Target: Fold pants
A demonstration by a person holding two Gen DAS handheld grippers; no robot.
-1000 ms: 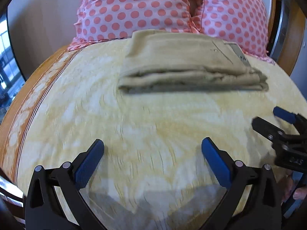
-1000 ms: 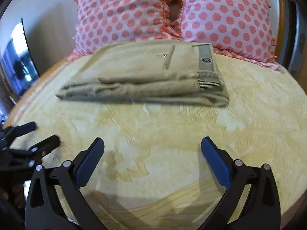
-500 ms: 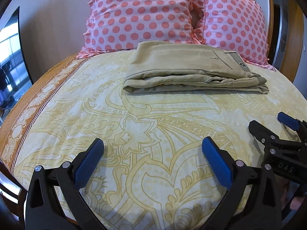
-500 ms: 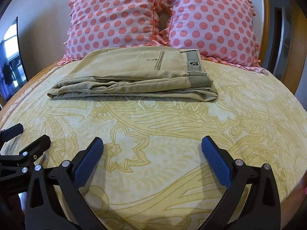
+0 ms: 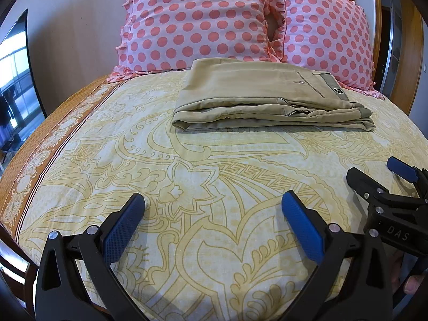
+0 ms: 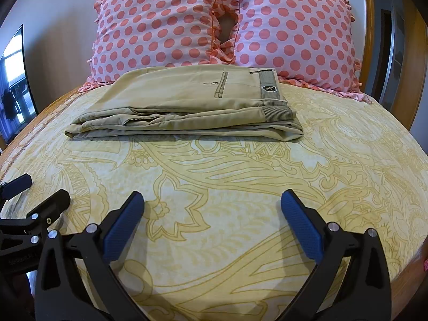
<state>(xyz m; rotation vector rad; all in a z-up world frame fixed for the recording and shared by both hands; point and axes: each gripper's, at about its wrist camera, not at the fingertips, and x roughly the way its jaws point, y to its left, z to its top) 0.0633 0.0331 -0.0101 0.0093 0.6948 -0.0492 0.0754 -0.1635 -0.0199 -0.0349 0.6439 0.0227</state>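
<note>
Two claws: the left claw (image 5: pixel 212 208) and the right claw (image 6: pixel 212 208) both hang with jaws spread wide, holding nothing, low over the near part of the bed.
Pants: the khaki cotton pants (image 6: pixel 184 107) lie folded in a flat, stacked rectangle at the far end of the yellow paisley-printed bedspread (image 6: pixel 240 187), just in front of the two pink polka-dot pillows (image 6: pixel 222 18) — well apart from both claws.
Layers: several folded edges show along the near side; the grey ribbed waistband (image 6: pixel 270 85) with its badge sits at the right end.
Handling: soft, limp, light cloth by the look of it — a pinch on the top layer alone would likely peel the stack open.
Hold: best taken at the thick left and right ends, pinching through all layers.
Progress: folding looks finished.
</note>
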